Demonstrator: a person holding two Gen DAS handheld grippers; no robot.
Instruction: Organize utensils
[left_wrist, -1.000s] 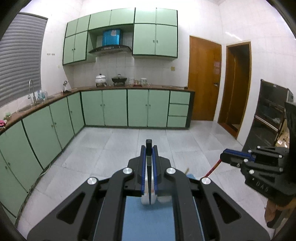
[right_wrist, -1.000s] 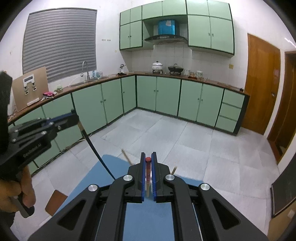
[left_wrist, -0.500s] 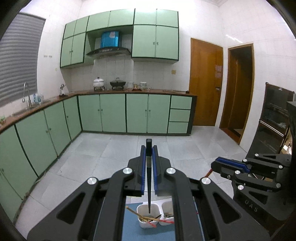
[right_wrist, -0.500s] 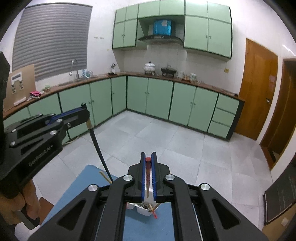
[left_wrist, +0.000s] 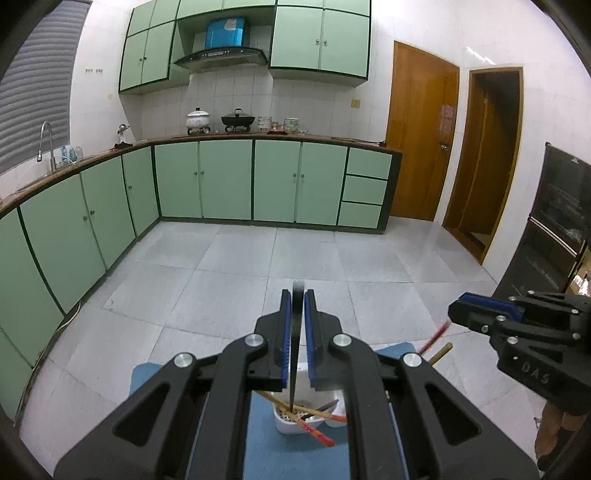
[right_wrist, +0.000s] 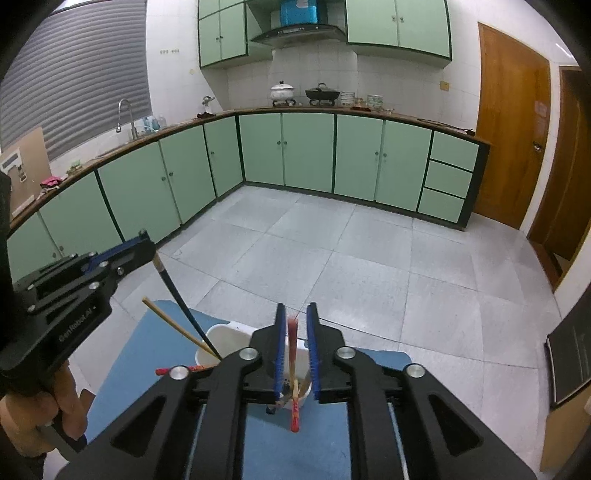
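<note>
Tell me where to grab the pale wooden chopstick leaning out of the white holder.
Take the pale wooden chopstick by its free upper end, from above, tongs across the shaft. That end slants out clear over the blue mat; the lower end is buried among others in the white holder.

left gripper (right_wrist: 147, 247): "GenRobot.AI" | right gripper (left_wrist: 458, 314): "DAS"

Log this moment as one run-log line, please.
left tongs: shut on black chopstick | right tongs: just opening, red chopstick between | white holder: below | stage: dropping in
</note>
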